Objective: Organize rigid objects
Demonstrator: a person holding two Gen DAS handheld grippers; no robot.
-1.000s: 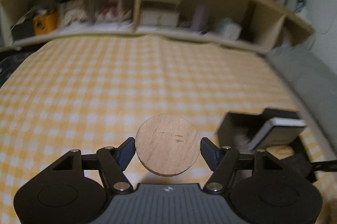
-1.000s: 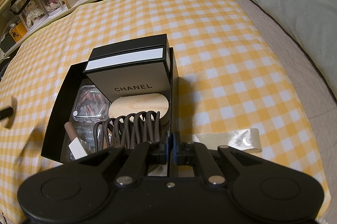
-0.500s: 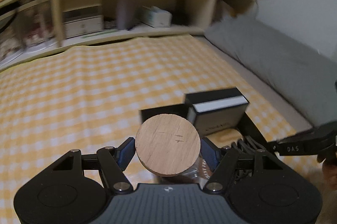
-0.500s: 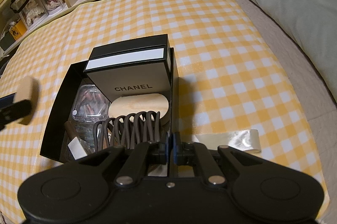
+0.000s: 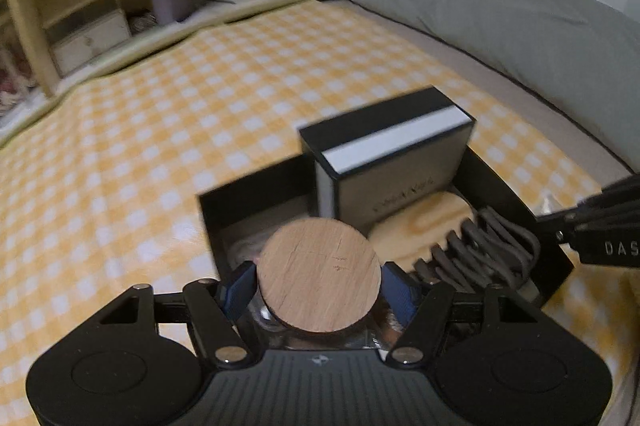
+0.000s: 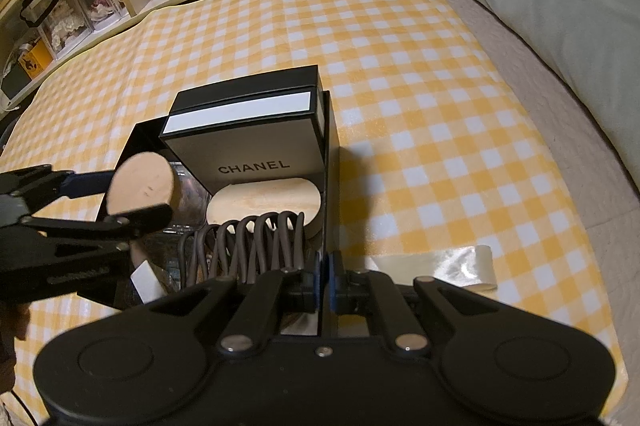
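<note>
Wooden disc (image 5: pixel 319 276) sits between the blue pads of the left gripper (image 5: pixel 319 286), above the near left part of the open black box (image 5: pixel 256 195). The jaws have just been opening: in the left wrist view a narrow gap shows on each side of the disc, so the pads no longer press on it. Beneath the disc lies a clear plastic container (image 6: pixel 188 193). Just beside it in the box are a light wooden oval block (image 6: pixel 266 203), a brown hair claw clip (image 6: pixel 256 246) and an upright Chanel box (image 6: pixel 244 141). The right gripper (image 6: pixel 329 280) is closed, clamping the box's right wall. The box rests on a yellow checked cloth (image 6: pixel 400 85).
</note>
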